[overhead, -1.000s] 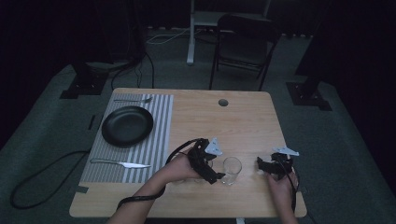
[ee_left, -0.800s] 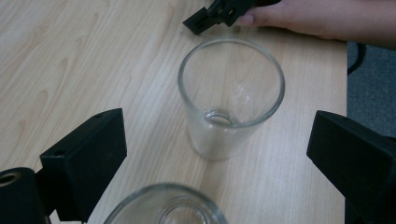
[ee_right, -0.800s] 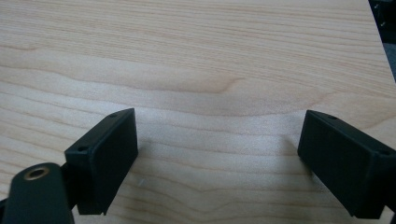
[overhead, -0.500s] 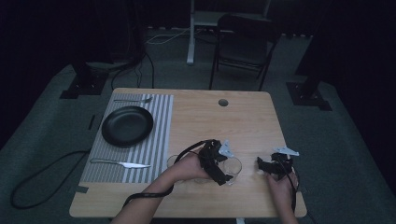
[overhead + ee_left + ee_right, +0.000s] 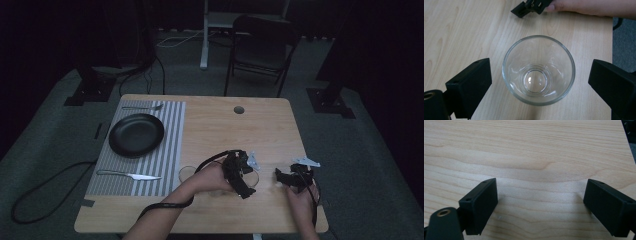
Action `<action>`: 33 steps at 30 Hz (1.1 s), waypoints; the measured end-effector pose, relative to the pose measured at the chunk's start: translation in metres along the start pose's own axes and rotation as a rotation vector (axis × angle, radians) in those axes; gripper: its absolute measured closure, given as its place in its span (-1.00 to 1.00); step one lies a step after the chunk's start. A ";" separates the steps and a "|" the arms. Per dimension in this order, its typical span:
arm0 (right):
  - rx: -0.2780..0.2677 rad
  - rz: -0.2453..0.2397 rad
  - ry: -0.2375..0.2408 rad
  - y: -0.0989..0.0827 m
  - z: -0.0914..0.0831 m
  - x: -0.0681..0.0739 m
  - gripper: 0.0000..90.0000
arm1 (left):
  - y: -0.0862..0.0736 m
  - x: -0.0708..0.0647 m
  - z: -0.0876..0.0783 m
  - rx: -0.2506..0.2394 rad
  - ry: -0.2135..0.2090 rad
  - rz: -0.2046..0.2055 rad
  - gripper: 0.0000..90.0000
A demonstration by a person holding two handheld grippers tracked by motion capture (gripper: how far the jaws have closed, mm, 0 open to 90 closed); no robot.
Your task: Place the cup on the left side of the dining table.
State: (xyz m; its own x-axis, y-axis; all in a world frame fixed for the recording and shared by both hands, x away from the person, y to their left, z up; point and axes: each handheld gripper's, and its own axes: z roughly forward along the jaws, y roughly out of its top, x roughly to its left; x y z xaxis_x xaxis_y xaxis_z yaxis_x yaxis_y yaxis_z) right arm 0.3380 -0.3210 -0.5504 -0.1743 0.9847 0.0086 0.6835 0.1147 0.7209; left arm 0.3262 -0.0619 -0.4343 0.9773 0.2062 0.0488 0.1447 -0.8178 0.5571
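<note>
A clear empty drinking glass [image 5: 535,80] stands upright on the wooden table [image 5: 461,30]. My left gripper [image 5: 540,71] is above and around it, open, with one black jaw on each side of the rim and a small gap at both. In the high view this gripper [image 5: 241,176] covers most of the glass [image 5: 254,179] at the front right of the table. My right gripper [image 5: 540,192] is open over bare wood, nothing between its jaws. It sits near the table's right front corner [image 5: 286,178], and its tip shows in the left gripper view [image 5: 531,6].
A striped placemat [image 5: 170,150] on the left carries a black plate [image 5: 136,134], a knife [image 5: 129,175] in front and a fork [image 5: 142,107] behind. A faint round clear thing [image 5: 187,173] lies by the mat's right edge. A cable hole [image 5: 239,109] is at the back; a chair [image 5: 260,45] stands beyond.
My left gripper has moved to the right across the table and now straddles the glass, its jaws just as wide as before. The right gripper has stayed where it was.
</note>
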 end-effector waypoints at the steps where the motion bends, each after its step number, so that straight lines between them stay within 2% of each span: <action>1: 0.000 0.000 0.000 0.000 0.000 0.000 -0.74 | 0.001 0.000 0.001 0.002 0.005 0.001 -0.88; 3: 0.000 0.000 0.000 0.000 0.000 0.000 -0.74 | 0.003 -0.001 0.003 0.017 0.016 0.000 -0.88; 5: 0.000 0.000 0.000 0.000 0.000 0.000 -0.74 | 0.004 -0.001 0.005 0.029 0.004 -0.007 -0.88; 9: 0.000 0.000 0.000 0.000 0.000 0.000 -0.74 | 0.008 0.000 0.011 0.079 0.019 -0.011 -0.88; 12: 0.000 0.000 0.000 0.000 0.000 0.000 -0.74 | 0.009 0.001 0.014 0.102 0.014 -0.019 -0.78; 13: 0.000 0.000 0.000 0.000 0.000 0.000 -0.74 | 0.009 0.000 0.014 0.108 0.013 -0.013 -0.78; 15: 0.000 0.000 0.000 0.000 0.000 0.000 -0.74 | 0.010 0.000 0.015 0.113 0.017 -0.013 -0.64; 18: 0.000 0.000 0.000 0.000 0.000 0.000 -0.74 | 0.012 0.000 0.015 0.118 0.021 -0.002 -0.63; 19: 0.000 0.000 0.000 0.000 0.000 0.000 -0.74 | 0.013 0.000 0.016 0.121 0.023 -0.005 -0.57; 25: 0.000 0.000 0.000 0.000 0.000 0.000 -0.74 | 0.017 -0.003 0.021 0.179 0.042 0.007 -0.56; 27: 0.000 0.000 0.000 0.000 0.000 0.000 -0.74 | 0.017 -0.002 0.022 0.183 0.033 -0.004 -0.40; 30: 0.000 0.000 0.000 0.000 0.000 0.000 -0.74 | 0.019 0.000 0.023 0.191 0.023 -0.031 -0.38; 33: 0.000 0.001 0.000 0.000 0.000 0.000 -0.74 | 0.020 0.001 0.023 0.201 0.017 -0.032 -0.37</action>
State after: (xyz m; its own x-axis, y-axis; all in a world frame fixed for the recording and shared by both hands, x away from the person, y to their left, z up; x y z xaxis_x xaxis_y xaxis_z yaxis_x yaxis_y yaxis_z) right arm 0.3380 -0.3210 -0.5503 -0.1732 0.9848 0.0095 0.6839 0.1133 0.7207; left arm 0.3336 -0.0905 -0.4419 0.9692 0.2413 0.0490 0.2051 -0.9012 0.3817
